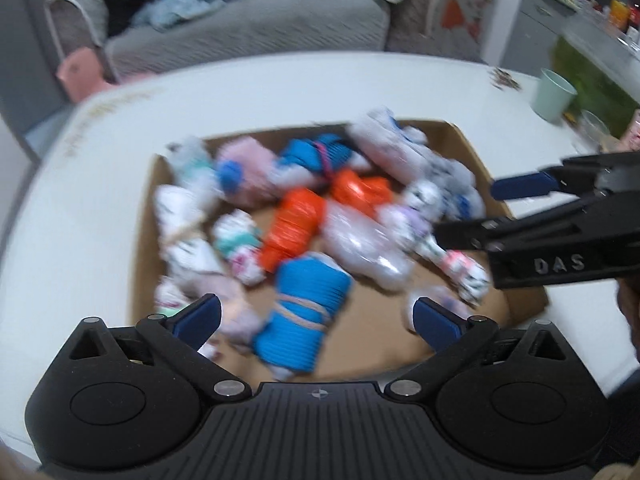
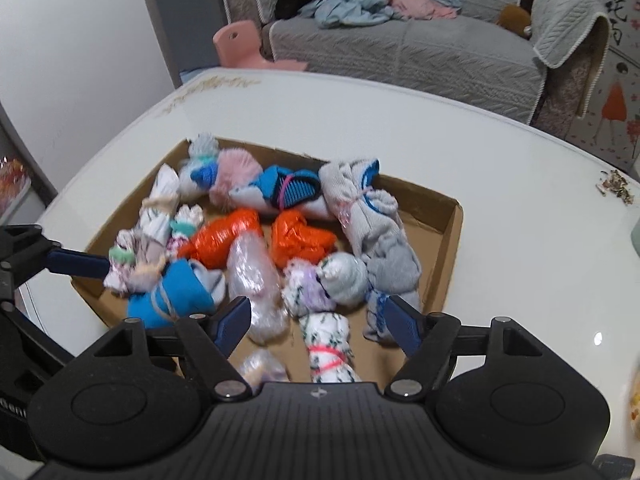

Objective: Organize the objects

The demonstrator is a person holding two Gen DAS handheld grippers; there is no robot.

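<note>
A shallow cardboard tray (image 2: 448, 256) on a white table holds several tied bundles: rolled socks, orange plastic bags (image 2: 224, 238), clear plastic bags (image 2: 256, 276) and a blue roll (image 2: 172, 296). The tray (image 1: 476, 152) and the blue roll (image 1: 304, 316) also show, blurred, in the left wrist view. My left gripper (image 1: 316, 316) is open and empty above the tray's near edge, over the blue roll. My right gripper (image 2: 316, 324) is open and empty over the tray's near side, above a white patterned sock bundle (image 2: 328, 344). The right gripper (image 1: 472, 210) reaches in from the right.
The white table (image 2: 360, 120) has a curved edge. A pale green cup (image 1: 554, 94) and a glass (image 1: 596, 128) stand at its far right. A grey sofa (image 2: 400, 48) with clothes and a pink stool (image 2: 244, 46) lie beyond. Crumbs (image 2: 616, 186) lie near the right edge.
</note>
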